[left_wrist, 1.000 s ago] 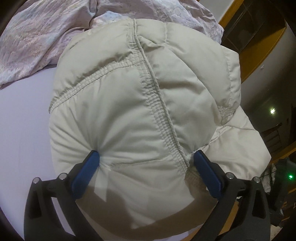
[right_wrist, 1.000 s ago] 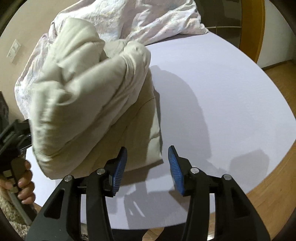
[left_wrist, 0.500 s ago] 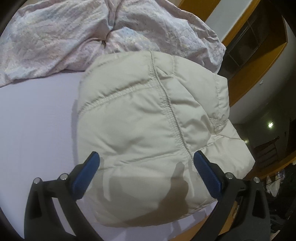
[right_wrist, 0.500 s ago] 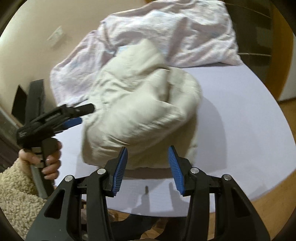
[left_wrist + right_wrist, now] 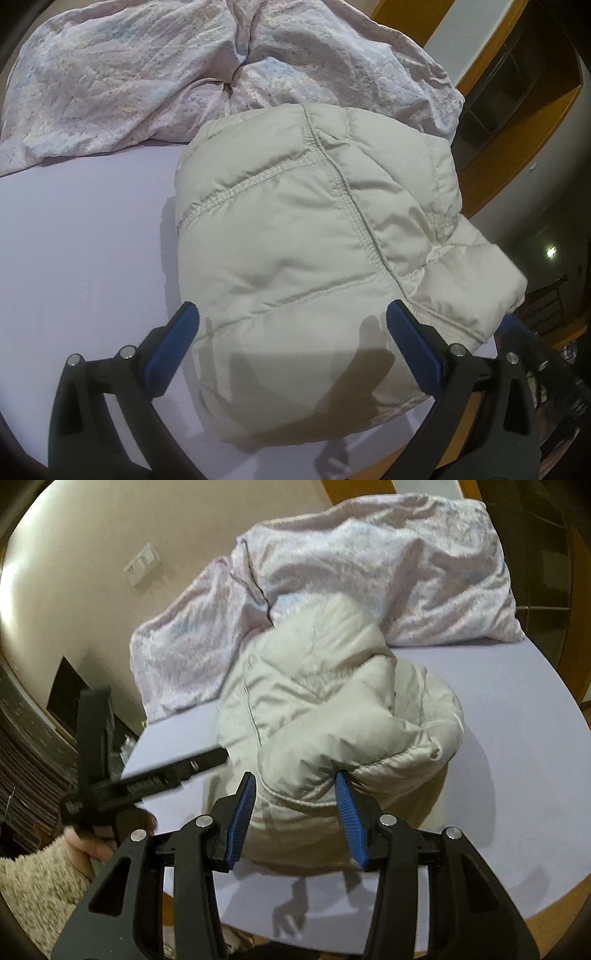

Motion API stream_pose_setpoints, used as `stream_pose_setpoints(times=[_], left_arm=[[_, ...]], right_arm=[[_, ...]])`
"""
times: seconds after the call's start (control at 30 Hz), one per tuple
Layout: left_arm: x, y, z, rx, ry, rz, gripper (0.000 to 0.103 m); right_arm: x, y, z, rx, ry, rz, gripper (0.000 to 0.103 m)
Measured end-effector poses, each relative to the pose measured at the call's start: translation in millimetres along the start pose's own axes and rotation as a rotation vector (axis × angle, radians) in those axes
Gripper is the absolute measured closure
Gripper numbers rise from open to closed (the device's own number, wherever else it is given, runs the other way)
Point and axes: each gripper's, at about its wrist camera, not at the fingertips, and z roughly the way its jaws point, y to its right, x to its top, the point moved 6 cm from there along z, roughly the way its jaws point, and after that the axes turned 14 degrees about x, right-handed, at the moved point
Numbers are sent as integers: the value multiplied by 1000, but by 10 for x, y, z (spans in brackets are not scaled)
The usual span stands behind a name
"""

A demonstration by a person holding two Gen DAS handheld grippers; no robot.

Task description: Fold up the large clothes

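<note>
Now that the padded cream jacket (image 5: 314,258) has been let go, it lies as a thick folded bundle on the lilac bed sheet (image 5: 85,251), filling the middle of the left wrist view and reaching toward 4 o'clock, where its hem comes near the bed's edge. A second ago the left gripper (image 5: 291,339) had its blue pads dug into the fabric, puckering it; now the jaws stand wide apart with the jacket lying loose beyond them, pads clear of the cloth. In the right wrist view the right gripper (image 5: 295,808) holds its jaws partly apart and empty, and the bundle (image 5: 332,720) sits past them around 12 o'clock, lower and more settled than a moment earlier. A crumpled pink quilt (image 5: 184,74) is heaped behind the jacket from 10 to 1 o'clock, touching its far side. To my eye this fold is set down and both tools are free; the bundle still looks puffy and may want pressing flat.
</note>
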Motion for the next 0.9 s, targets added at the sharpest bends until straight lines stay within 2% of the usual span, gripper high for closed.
stream_pose_setpoints(times=[0.23, 0.47, 0.9], left_arm=[[47, -44, 38, 19, -5, -7, 3], [92, -57, 80, 29, -4, 0, 3], [200, -29, 160, 41, 0, 10, 3]], right_arm=[[258, -218, -15, 29, 71, -77, 56], [399, -121, 366, -47, 28, -119, 56], [483, 113, 631, -166, -12, -145, 56]])
